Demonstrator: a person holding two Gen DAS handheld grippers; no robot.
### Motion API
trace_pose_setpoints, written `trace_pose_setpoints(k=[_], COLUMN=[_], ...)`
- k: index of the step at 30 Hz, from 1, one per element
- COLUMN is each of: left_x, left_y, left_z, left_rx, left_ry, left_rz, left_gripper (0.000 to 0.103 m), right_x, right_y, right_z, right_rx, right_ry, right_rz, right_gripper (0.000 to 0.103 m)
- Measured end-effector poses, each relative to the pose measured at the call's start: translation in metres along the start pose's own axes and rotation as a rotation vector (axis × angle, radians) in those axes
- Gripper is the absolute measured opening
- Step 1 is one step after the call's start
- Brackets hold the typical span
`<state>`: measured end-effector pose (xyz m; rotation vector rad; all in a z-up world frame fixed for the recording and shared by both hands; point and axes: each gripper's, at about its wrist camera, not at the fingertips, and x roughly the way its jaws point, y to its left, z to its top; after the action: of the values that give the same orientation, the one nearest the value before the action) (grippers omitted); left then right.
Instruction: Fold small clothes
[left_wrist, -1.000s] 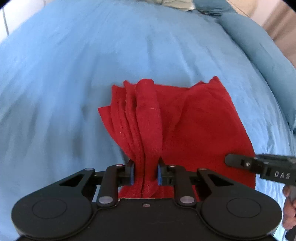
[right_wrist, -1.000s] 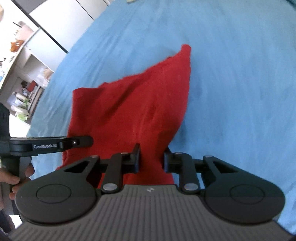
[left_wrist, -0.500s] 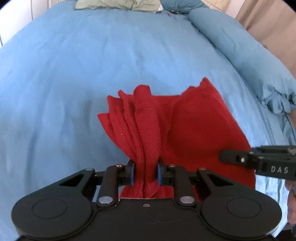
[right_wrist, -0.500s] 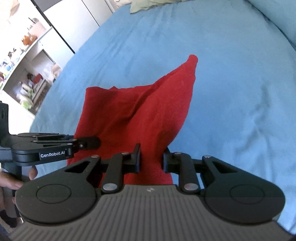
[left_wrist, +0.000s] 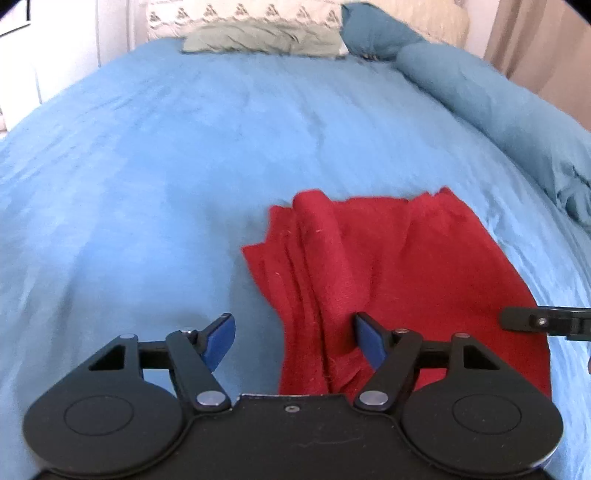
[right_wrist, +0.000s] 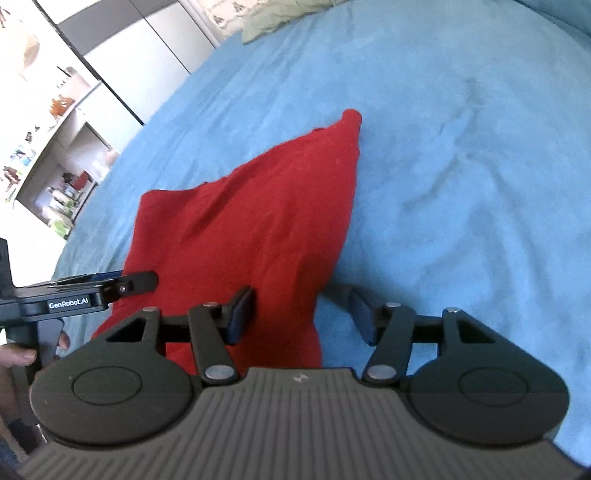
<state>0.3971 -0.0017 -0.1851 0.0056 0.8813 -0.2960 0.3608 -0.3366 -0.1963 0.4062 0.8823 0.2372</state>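
Observation:
A small red garment (left_wrist: 399, 266) lies on the blue bedspread (left_wrist: 184, 166), bunched into pleats along its left side. My left gripper (left_wrist: 295, 343) is open; the pleated near edge lies between its blue pads, against the right one. In the right wrist view the garment (right_wrist: 258, 229) rises to a point at the far end. My right gripper (right_wrist: 303, 317) is open, with the garment's near corner between its pads, close to the left one. Each gripper shows at the edge of the other's view.
Pillows and a grey-green cloth (left_wrist: 258, 37) lie at the head of the bed. A rolled blue duvet (left_wrist: 498, 110) runs along the right side. Shelves and cabinets (right_wrist: 55, 147) stand beyond the bed's left edge.
Both grippers were shut on the red garment and have opened, letting it go. The views have tilted up, showing more of the far bed.

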Motion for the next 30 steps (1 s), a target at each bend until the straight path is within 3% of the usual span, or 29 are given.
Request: trace_pose_setpoints(k=[5, 10, 13, 15, 19, 21, 23, 27, 30], left_x=[-0.003, 0.018, 0.004, -0.024, -0.1, -0.144, -0.186, -0.266, -0.306], left_y=[0.009, 0.013, 0.012, 0.005, -0.008, -0.015, -0.026, -0.047, -0.056], left_z=[-0.005, -0.014, -0.013, -0.011, -0.009, -0.011, -0.013, -0.033, -0.052], left_rx=[-0.016, -0.026, -0.042, -0.019, -0.025, -0.034, -0.034, -0.001, -0.003], left_ry=[-0.071, -0.063, -0.088, -0.133, -0.195, -0.216, -0.23, -0.288, -0.288], left_rz=[0.055, 0.074, 0.082, 0.106, 0.066, 0.057, 0.047, 0.081, 0.107], left_gripper=[0.087, 0.088, 0.087, 0.085, 0.085, 0.093, 0.101, 0.103, 0.103], right_x=[-0.01, 0.004, -0.002, -0.019, -0.085, -0.125, -0.164, -0.232, -0.269], right_y=[-0.009, -0.012, -0.004, 0.008, 0.049, 0.073, 0.097, 0.135, 0.153], right_z=[0.0, -0.01, -0.014, -0.015, -0.023, -0.029, -0.038, -0.057, -0.072], right_rx=[-0.006, -0.024, -0.031, -0.042, -0.112, -0.126, -0.13, -0.141, -0.137], right_ry=[-0.126, -0.133, -0.16, -0.19, -0.248, -0.261, -0.277, -0.327, -0.325], right_rz=[-0.038, -0.11, -0.124, -0.109, -0.115, -0.123, -0.152, -0.219, -0.254], right_gripper=[0.084, 0.087, 0.087, 0.087, 0.087, 0.091, 0.102, 0.103, 0.103])
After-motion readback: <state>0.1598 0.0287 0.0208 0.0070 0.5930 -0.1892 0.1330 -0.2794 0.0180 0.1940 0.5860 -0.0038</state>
